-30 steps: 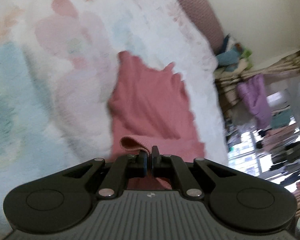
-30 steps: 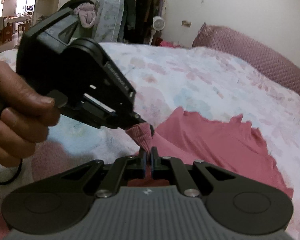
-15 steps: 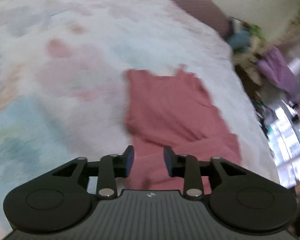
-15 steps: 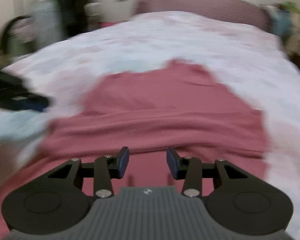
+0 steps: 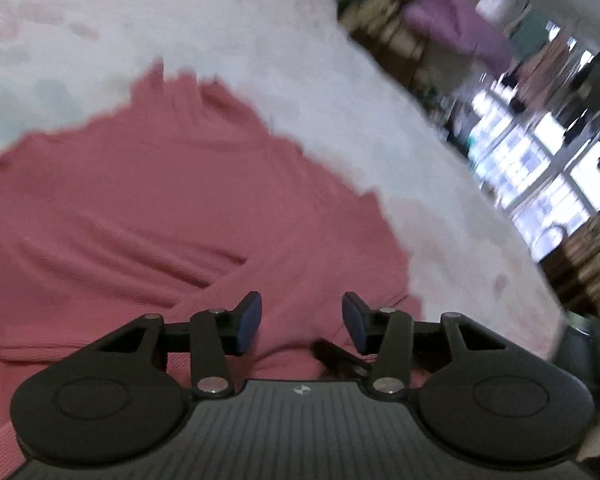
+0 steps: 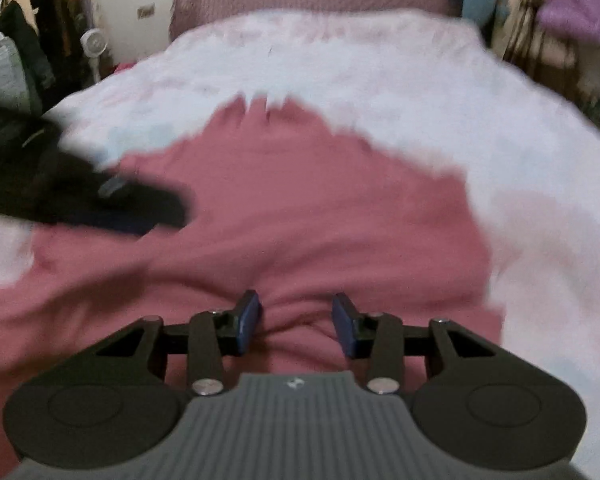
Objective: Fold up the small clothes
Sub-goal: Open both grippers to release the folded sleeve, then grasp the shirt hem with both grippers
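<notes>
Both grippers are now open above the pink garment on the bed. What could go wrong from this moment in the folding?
1. The pink garment lies wrinkled, with a bunch of cloth just ahead of the right gripper; a fold made now may come out uneven.
2. The left gripper has just been opening, nothing between its pads; the folded sleeve band beneath it may slip back.
3. Both grippers are close over the same cloth on the bedspread, so they might collide.

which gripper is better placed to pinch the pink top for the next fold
Probably right: the right gripper is open with a bunched ridge of the pink top between its pads; the left gripper sees only flat cloth.
</notes>
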Available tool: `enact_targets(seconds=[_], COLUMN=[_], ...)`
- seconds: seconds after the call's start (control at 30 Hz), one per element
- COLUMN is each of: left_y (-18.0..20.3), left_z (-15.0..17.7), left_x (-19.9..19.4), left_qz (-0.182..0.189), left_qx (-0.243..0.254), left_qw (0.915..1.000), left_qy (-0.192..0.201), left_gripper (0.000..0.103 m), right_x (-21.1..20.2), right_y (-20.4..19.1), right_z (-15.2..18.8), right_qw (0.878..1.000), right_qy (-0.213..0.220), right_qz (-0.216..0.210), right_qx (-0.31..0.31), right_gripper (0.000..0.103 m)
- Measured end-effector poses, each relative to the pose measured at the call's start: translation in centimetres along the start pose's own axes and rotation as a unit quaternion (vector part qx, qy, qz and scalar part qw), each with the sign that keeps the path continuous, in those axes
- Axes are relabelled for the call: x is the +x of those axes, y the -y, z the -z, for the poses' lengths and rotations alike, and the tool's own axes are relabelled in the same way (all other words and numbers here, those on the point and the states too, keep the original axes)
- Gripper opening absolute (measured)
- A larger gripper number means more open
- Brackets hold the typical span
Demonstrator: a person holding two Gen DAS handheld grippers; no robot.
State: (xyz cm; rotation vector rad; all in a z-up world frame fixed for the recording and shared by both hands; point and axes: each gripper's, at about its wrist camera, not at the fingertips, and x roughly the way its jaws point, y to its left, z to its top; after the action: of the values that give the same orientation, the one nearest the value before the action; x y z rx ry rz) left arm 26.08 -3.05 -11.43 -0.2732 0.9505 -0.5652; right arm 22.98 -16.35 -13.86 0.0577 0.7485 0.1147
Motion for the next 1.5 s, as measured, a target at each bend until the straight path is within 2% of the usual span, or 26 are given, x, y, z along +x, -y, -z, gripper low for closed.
enact_targets(seconds=[0.03,0.07,0.1,0.2,0.27,0.37,0.47,0.57,0.7,0.93,1.07,1.2,1.3,1.4,1.5], left_y=[-0.3,-0.7,-1.1,-2.7,-3.1,-3.4,-4.7,-6.0,-8.8,-10.0,-10.6,-11.5,-12.4,-12.9,-13.5], left_z=[0.3,0.5,0.9,1.5,1.5,1.7,1.0,-0.8,-3.4,-9.5,-12.0,-14.1,-15.2,-16.0,-16.9], left_x=[1.2,2.0,2.3,1.3,-0.1,-2.8,-5.5,-7.0,-7.7,-5.5,-3.0,0.4,2.6,4.3,5.5], left_qz=[-0.020,-0.037,-0.051,-0.036,-0.043,-0.078,-0.095,-0.103,-0.092,-0.063,-0.059,-0.048,-0.040,-0.015,-0.004], left_qx=[0.001,0.004,0.006,-0.018,-0.026,-0.012,-0.019,-0.043,-0.069,-0.040,-0.031,-0.008,0.001,0.001,-0.006], left_qw=[0.9996,0.9989,0.9982,0.9989,0.9986,0.9969,0.9951,0.9927,0.9920,0.9958,0.9961,0.9981,0.9990,0.9998,0.9999], left_qy=[-0.019,-0.030,-0.032,-0.024,-0.019,-0.003,0.022,0.047,0.052,0.053,0.058,0.037,0.020,0.017,0.014], left_gripper=[0.053,0.040,0.033,0.030,0.029,0.032,0.055,0.058,0.059,0.059,0.059,0.059,0.059,0.059,0.063], right_x=[-0.2,-0.6,-0.9,-1.8,-2.4,-3.6,-5.1,-5.3,-3.4,1.7,6.6,11.5,15.0,17.8,19.7], right_y=[0.3,0.7,1.1,1.7,1.6,2.3,3.2,4.1,4.9,5.8,6.2,6.8,6.9,6.6,6.2], right_z=[0.7,1.2,1.6,2.5,2.8,2.2,1.0,-1.2,-4.4,-11.3,-15.4,-19.0,-20.7,-22.0,-22.9], right_qw=[1.000,1.000,1.000,0.999,0.998,0.997,0.997,0.997,0.997,0.992,0.992,0.992,0.991,0.988,0.986], right_qy=[0.009,0.014,0.013,-0.004,-0.008,-0.017,0.003,0.022,0.033,0.057,0.033,0.009,-0.011,-0.025,-0.035], right_qz=[-0.006,-0.012,-0.019,-0.039,-0.047,-0.060,-0.065,-0.070,-0.073,-0.093,-0.103,-0.112,-0.125,-0.142,-0.159], right_qx=[-0.004,-0.004,-0.001,-0.017,-0.044,-0.044,-0.032,-0.017,-0.020,-0.064,-0.069,-0.053,-0.043,-0.046,-0.046], right_gripper=[0.038,0.038,0.038,0.038,0.038,0.038,0.039,0.040,0.040,0.040,0.040,0.040,0.040,0.040,0.040])
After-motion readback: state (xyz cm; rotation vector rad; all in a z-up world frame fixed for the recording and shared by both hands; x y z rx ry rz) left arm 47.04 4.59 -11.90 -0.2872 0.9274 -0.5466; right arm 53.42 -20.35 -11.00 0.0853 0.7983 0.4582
